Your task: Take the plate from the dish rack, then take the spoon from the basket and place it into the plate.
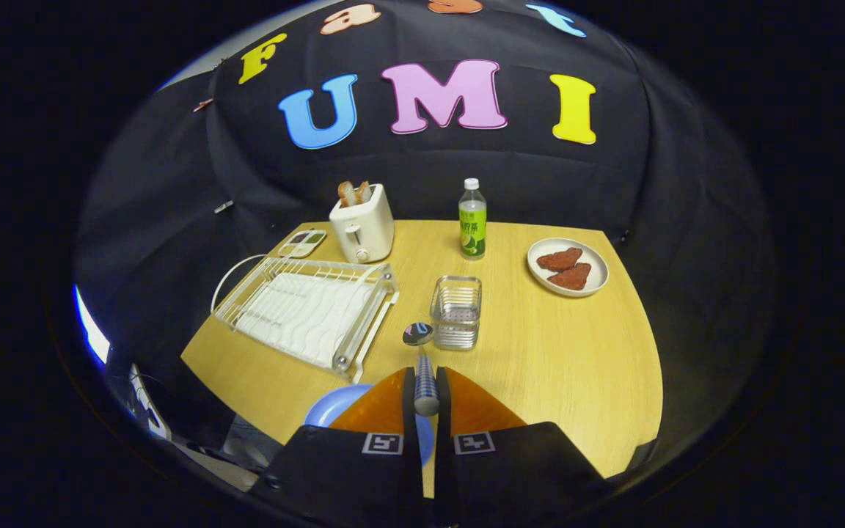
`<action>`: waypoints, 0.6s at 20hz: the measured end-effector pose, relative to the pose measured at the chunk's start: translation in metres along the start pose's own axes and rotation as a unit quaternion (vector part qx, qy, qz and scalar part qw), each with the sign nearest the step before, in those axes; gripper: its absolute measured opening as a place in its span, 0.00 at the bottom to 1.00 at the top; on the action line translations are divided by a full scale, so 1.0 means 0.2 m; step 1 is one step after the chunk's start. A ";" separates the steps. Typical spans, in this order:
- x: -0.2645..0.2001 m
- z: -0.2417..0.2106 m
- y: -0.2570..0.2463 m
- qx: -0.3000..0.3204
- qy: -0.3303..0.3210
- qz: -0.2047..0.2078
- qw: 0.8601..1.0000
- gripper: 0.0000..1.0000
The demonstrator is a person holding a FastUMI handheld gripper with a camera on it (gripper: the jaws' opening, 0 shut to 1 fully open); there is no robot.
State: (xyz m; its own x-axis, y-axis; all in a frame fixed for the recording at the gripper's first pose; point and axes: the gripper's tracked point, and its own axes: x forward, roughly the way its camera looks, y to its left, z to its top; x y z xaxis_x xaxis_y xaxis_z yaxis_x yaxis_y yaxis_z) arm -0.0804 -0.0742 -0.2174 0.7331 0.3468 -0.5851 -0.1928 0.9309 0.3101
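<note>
Gripping a metal spoon with a striped handle [424, 367]: gripper [426, 389] closed on the handle, both fingers pressed to it, bowl raised ahead of the fingertips beside the basket.
Round pale-blue plate [334, 411]: flat on the light wooden table [540, 352], directly beneath the fingers and partly hidden by them.
Clear square wire-and-plastic basket [456, 312]: upright at mid-table, just beyond the spoon's bowl.
White wire dish rack with ribbed drain tray [305, 308]: left of the basket, no plate standing in it.
Cream toaster holding two toast slices [361, 222]: behind the rack.
Green-labelled clear drink bottle with white cap [472, 218]: upright, right of the toaster.
White round dish bearing two reddish-brown pieces [568, 266]: far right, well apart from the basket.
</note>
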 end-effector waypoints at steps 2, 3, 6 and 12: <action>-0.02 -0.13 0.11 0.005 0.015 0.013 1.000 0.10; -0.01 -0.20 0.16 0.007 0.025 0.021 0.999 0.10; 0.04 -0.38 0.27 -0.004 0.053 0.035 0.998 0.10; 0.17 -0.56 0.34 -0.007 0.079 0.037 0.996 0.10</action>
State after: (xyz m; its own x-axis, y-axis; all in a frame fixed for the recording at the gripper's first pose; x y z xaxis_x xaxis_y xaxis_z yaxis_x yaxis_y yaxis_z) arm -0.1407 0.0131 -0.3003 0.6046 0.4273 -0.6722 -0.2519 0.9032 0.3476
